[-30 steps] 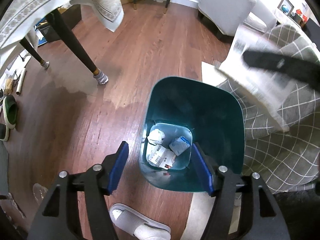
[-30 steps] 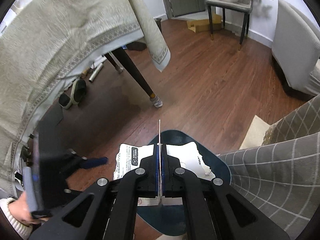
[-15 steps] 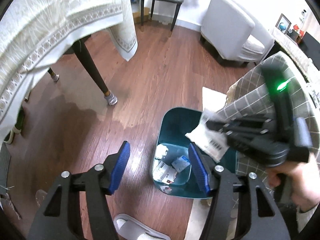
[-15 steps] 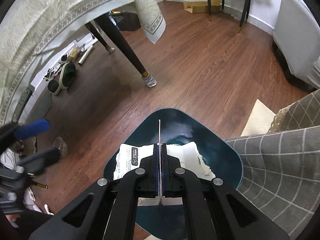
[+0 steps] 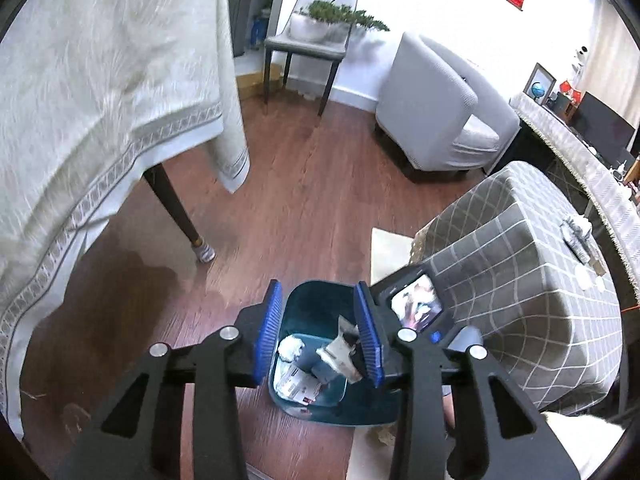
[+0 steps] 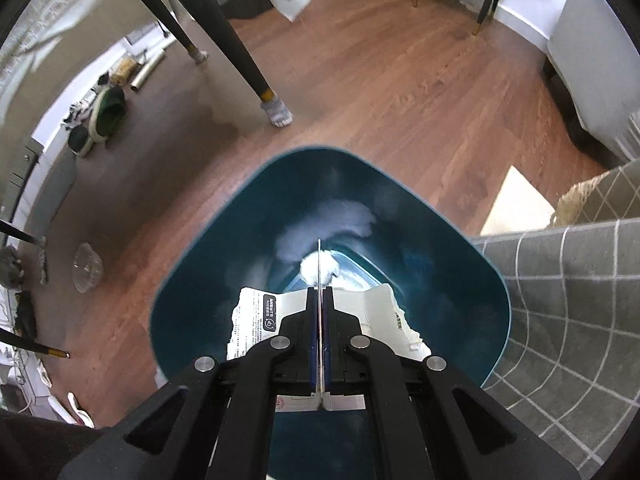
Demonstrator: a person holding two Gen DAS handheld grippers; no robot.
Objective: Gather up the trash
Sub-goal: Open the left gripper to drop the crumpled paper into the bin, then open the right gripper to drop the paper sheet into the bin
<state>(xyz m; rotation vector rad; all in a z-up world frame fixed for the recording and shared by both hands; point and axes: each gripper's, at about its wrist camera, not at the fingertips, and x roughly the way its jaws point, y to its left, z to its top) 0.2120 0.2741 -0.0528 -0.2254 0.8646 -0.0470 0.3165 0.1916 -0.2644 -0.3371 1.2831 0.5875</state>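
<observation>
Trash is what your right gripper (image 6: 320, 320) holds: a torn printed paper wrapper (image 6: 256, 322), pinched flat between the closed fingers (image 6: 313, 332) so that it spreads out to either side of them, its long axis running crosswise to the line the gripper points along. The relation that matters now is vertical. The wrapper hangs directly over the open mouth of the teal bin (image 6: 192, 280), inside the outline of its rim, with a crumpled white tissue (image 6: 320, 270) and other scraps visible far down at the bottom. Your right hand is the nearer one, and the drop looks lined up; a release here should, by my reading, let the wrapper fall straight in, though a wide flat sheet can catch on a bin wall.

Your left gripper (image 5: 318, 338) sits higher, looking down at the same bin (image 5: 316, 298) from above, with the right hand's device (image 5: 416, 306) at the bin's right edge beside the checked cloth (image 5: 520, 256). Its blue fingers (image 5: 266, 336) have just been closing, yet they stand apart with nothing between them; the litter framed in the gap lies in the bin well below.
</observation>
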